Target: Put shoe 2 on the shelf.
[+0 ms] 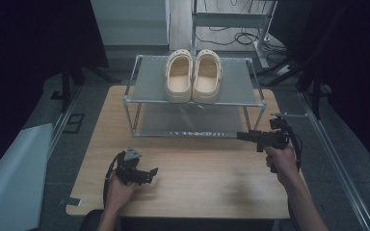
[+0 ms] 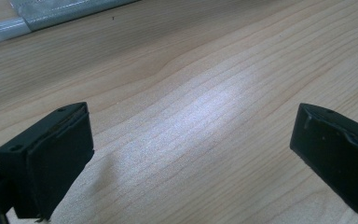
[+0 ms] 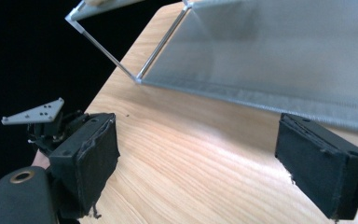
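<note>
With both of your grippers empty and jaws wide, left gripper low over the table and right gripper by the rack, placement looks done. The clogs sit side by side on the top shelf, long axes front-to-back, toes facing away from you.

Cream perforated clogs, silver-grey metal rack, pale wood-grain surface, black left hand-held gripper, black right hand-held gripper, dark surroundings
</note>
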Action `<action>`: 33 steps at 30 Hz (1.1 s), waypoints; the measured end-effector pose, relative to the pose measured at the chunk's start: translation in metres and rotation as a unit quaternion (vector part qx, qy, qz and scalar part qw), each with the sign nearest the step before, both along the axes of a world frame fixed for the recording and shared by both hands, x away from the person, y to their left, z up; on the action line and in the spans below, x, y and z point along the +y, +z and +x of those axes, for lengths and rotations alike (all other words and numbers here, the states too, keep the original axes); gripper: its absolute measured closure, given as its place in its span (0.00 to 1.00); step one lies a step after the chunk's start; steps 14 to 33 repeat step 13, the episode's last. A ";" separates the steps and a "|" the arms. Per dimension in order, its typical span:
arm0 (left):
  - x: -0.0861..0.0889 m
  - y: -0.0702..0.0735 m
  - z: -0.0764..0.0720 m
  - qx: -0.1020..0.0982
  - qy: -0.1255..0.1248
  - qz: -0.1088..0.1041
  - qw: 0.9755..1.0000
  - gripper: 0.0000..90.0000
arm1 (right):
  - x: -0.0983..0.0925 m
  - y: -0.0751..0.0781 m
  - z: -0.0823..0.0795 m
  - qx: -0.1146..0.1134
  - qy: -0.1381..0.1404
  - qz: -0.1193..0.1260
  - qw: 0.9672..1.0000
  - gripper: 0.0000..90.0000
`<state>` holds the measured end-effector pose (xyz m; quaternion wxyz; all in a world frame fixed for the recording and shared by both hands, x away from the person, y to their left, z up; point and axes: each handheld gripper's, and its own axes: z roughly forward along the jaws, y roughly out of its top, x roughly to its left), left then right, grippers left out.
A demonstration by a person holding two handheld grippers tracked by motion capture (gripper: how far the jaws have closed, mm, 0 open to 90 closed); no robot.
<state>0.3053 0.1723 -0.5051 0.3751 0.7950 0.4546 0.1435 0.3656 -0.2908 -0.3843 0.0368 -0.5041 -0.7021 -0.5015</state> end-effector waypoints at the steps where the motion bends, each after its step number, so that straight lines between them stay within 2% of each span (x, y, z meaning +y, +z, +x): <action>1: 0.000 0.000 0.000 0.001 -0.002 0.003 1.000 0.00 | -0.002 -0.004 -0.002 0.001 0.000 0.000 1.000 0.14; 5: 0.000 0.000 0.000 0.000 -0.002 0.004 1.000 0.00 | -0.006 -0.025 -0.011 -0.002 -0.006 -0.009 1.000 0.14; 8: 0.001 0.000 0.000 -0.001 -0.002 0.004 1.000 0.00 | -0.007 -0.042 -0.017 -0.008 -0.010 -0.032 0.999 0.14; 10: 0.001 0.000 0.000 0.000 -0.002 0.005 1.000 0.00 | -0.007 -0.053 -0.021 -0.012 -0.012 -0.056 0.998 0.13; 13: 0.000 0.001 0.001 0.004 -0.002 0.002 1.000 0.00 | -0.007 -0.069 -0.024 -0.006 -0.009 -0.079 0.997 0.10; 33: 0.000 0.001 0.001 0.004 -0.002 0.002 1.000 0.00 | -0.007 -0.069 -0.024 -0.006 -0.009 -0.079 0.997 0.10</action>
